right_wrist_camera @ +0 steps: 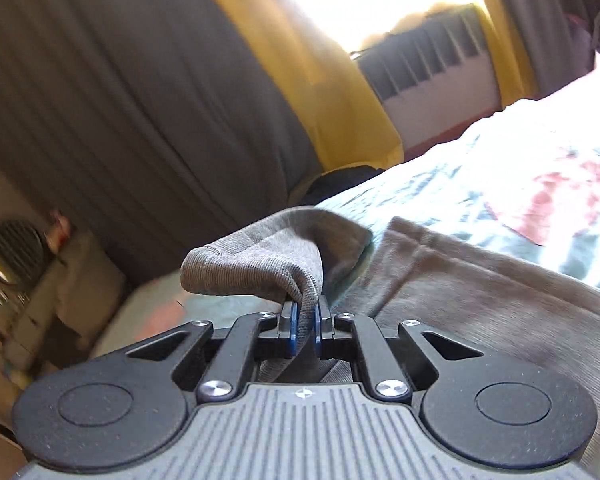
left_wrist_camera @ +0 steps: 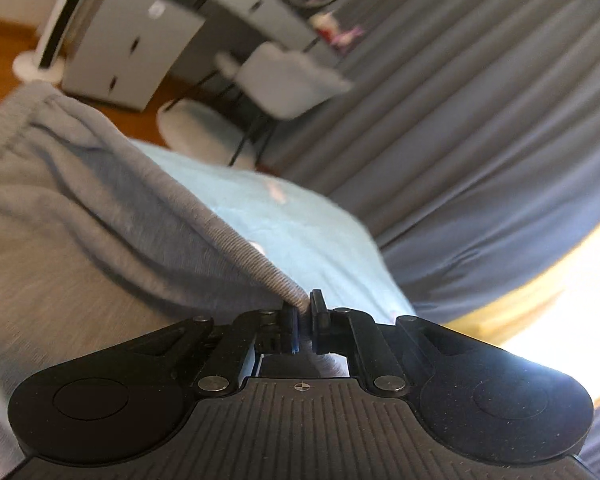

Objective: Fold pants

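Observation:
The grey pants lie over a pale blue bedspread. In the left wrist view my left gripper is shut on a ribbed edge of the pants, which stretches taut up and left to the gathered waistband. In the right wrist view my right gripper is shut on a ribbed cuff of the pants, which folds over above the fingers. The rest of that leg lies to the right on the bedspread.
Grey curtains hang beyond the bed. A white chair, a round stool and white drawers stand on the wooden floor. A yellow curtain and a radiator sit by the bright window.

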`<state>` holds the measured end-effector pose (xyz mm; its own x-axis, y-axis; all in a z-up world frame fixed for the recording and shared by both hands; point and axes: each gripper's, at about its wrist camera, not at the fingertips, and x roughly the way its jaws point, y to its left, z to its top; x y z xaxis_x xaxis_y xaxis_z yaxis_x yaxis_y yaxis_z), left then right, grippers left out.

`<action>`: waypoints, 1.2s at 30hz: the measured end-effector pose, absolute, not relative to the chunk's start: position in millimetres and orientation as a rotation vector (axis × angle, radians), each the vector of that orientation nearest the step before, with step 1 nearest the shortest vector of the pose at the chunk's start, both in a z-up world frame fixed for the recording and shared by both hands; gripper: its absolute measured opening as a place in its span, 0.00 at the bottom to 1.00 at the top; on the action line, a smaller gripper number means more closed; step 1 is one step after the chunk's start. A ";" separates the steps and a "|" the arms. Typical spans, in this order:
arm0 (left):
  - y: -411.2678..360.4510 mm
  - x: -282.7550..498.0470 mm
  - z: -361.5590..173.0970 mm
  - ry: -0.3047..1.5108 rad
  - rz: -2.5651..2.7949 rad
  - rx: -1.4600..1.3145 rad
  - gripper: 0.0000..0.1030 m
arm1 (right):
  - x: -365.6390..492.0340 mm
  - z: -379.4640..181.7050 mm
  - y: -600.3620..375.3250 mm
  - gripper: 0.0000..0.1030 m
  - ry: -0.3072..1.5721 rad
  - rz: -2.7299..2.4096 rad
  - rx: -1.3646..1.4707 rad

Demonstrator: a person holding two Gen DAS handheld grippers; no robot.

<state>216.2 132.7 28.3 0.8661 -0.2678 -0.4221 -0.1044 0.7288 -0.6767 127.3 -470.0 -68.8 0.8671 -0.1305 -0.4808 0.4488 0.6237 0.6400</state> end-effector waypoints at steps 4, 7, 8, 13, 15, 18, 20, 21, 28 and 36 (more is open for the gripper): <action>114.4 139.1 38.7 0.479 -0.091 -0.709 0.07 | 86.0 -58.7 -480.6 0.07 0.392 -0.355 0.831; 98.7 86.8 27.7 0.498 -0.053 -0.677 0.07 | 60.2 -59.9 -489.4 0.07 0.389 -0.375 0.863; 93.4 71.0 20.8 0.519 -0.025 -0.673 0.07 | 54.0 -62.6 -492.6 0.07 0.393 -0.384 0.868; 85.3 38.6 -15.3 0.679 0.081 -0.720 0.09 | 31.0 -96.1 -499.9 0.08 0.501 -0.442 0.903; 90.6 39.7 -13.8 0.685 0.091 -0.745 0.27 | 25.0 -107.7 -499.9 0.10 0.540 -0.498 0.896; 94.1 45.1 -4.0 0.635 0.150 -0.722 0.69 | 21.6 -123.0 -503.3 0.13 0.585 -0.477 0.949; 94.5 48.1 -2.8 0.628 0.184 -0.712 0.69 | 19.7 -127.1 -503.3 0.19 0.585 -0.461 0.980; 94.4 48.8 -3.2 0.632 0.199 -0.706 0.70 | 19.2 -128.1 -503.4 0.26 0.582 -0.461 0.990; 98.9 38.5 -3.4 0.604 0.242 -0.694 0.75 | 18.2 -137.6 -516.0 0.28 0.541 -0.451 1.059; 133.6 44.2 6.3 0.551 0.346 -0.632 0.81 | 30.2 -153.4 -521.1 0.56 0.521 -0.378 1.132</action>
